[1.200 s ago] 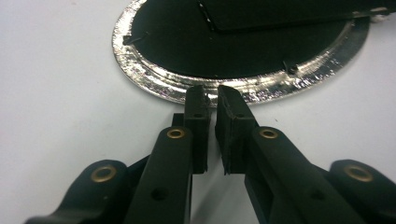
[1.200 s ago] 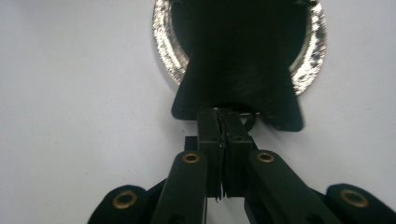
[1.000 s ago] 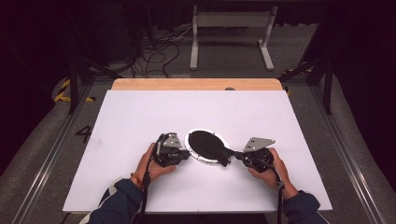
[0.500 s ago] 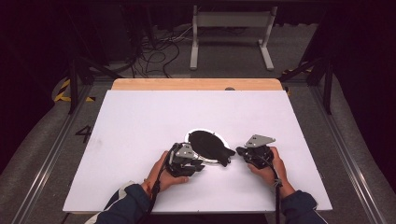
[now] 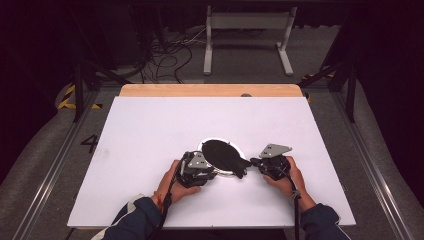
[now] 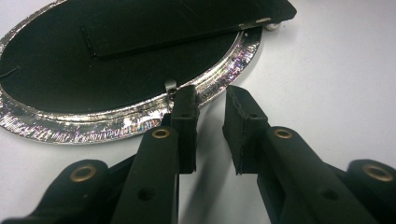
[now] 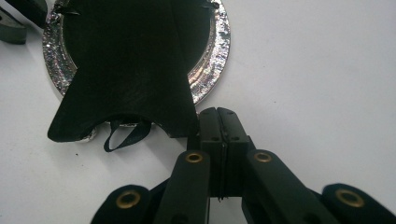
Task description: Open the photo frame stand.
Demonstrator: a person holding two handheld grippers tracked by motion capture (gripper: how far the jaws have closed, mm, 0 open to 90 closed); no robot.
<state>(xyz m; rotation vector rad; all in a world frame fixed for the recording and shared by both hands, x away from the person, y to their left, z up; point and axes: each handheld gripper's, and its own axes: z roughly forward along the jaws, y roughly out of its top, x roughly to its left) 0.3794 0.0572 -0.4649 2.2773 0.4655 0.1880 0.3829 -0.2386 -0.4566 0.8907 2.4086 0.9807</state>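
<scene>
An oval picture frame (image 5: pixel 220 152) lies face down on the white table, with a silver rim (image 6: pixel 116 123) and a black back. Its black easel stand (image 7: pixel 130 79) sticks out toward my right gripper (image 5: pixel 253 161). That gripper's jaws (image 7: pixel 217 114) are shut, pad on pad, right beside the stand's corner. A thin black ribbon loop (image 7: pixel 126 137) hangs under the stand. My left gripper (image 5: pixel 212 169) is at the frame's near rim. Its jaws (image 6: pixel 210 95) have just opened a little and hold nothing. A small metal tab (image 6: pixel 171 85) on the rim sits by the tip of one pad.
The white tabletop (image 5: pixel 150 130) spreads wide around the frame, with a wooden strip (image 5: pixel 210 90) along its far edge. Beyond the table stand a metal frame (image 5: pixel 247 35) and cables on the floor. Both forearms come in from the table's near edge.
My left hand slid right, up to the frame's rim, then stopped. The right hand and the frame kept their place.
</scene>
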